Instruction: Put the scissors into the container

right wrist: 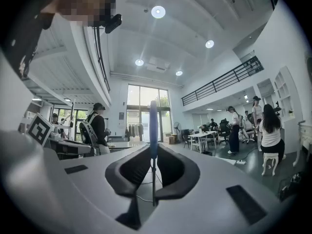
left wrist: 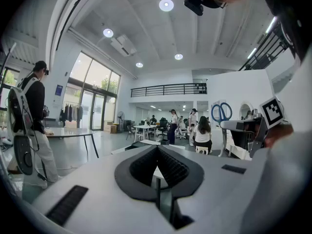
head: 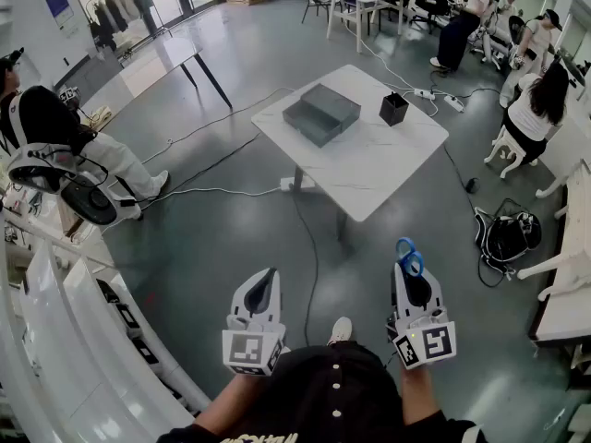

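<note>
Right gripper (head: 412, 280) clenched on scissors (head: 409, 257), handles up; left gripper (head: 263, 289) clenched, empty; table (head: 369, 169) at twelve o'clock, well apart

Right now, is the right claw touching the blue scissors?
Touching. The right gripper view shows the right claw shut on the scissors, with the blue handle sticking up out of it.

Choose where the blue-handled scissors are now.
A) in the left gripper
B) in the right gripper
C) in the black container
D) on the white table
B: the scissors are clamped between the jaws of the right gripper, blue handles pointing forward; the left gripper holds nothing.
</note>
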Demonstrator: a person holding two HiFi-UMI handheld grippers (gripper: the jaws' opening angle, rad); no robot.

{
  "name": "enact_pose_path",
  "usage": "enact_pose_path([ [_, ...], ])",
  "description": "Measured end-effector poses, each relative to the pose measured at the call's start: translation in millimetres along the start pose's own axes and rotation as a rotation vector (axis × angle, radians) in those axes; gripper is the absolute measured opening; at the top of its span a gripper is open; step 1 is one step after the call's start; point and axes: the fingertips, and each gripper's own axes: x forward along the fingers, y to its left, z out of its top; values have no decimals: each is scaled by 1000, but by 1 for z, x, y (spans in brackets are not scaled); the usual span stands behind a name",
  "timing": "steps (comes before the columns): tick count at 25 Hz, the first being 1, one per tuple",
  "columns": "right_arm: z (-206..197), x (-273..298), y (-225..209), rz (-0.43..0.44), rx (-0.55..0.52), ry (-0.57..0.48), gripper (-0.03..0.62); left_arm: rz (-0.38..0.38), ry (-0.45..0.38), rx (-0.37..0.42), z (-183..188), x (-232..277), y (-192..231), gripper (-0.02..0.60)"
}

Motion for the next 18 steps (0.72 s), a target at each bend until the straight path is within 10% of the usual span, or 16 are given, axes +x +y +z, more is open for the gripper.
enact_pose_path([
  [18, -1, 20, -47, 71, 8, -8, 51, 63, -7, 1, 3, 47, -24, 25],
])
